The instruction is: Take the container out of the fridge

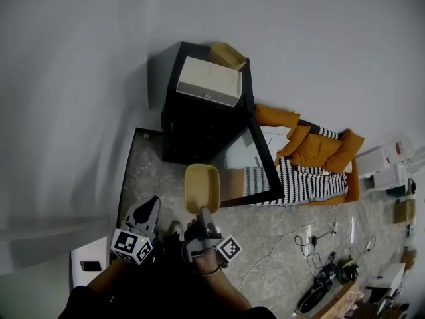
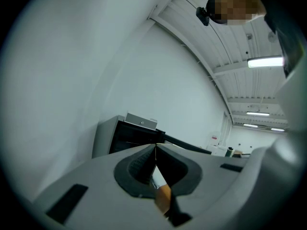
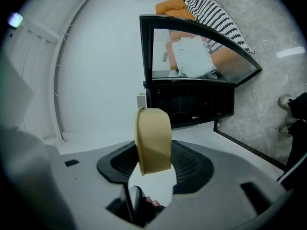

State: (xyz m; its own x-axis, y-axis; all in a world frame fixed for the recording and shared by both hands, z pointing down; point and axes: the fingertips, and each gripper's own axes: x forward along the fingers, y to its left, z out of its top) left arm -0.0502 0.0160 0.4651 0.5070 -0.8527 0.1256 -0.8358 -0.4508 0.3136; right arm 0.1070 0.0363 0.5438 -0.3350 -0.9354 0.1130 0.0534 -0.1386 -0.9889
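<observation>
A tan plastic container is held out in front of the black fridge, whose glass door stands swung open to the right. My right gripper is shut on the container's near rim. In the right gripper view the container stands edge-on between the pads, with the fridge and its open door beyond. My left gripper hangs to the left of the container, shut and empty; in its own view my left gripper has its tips touching and the fridge is far off.
A white box and a tan basket sit on top of the fridge. A couch with orange cushions and a striped blanket stands behind the door. Cables lie on the marble floor at right. The person's shoes show nearby.
</observation>
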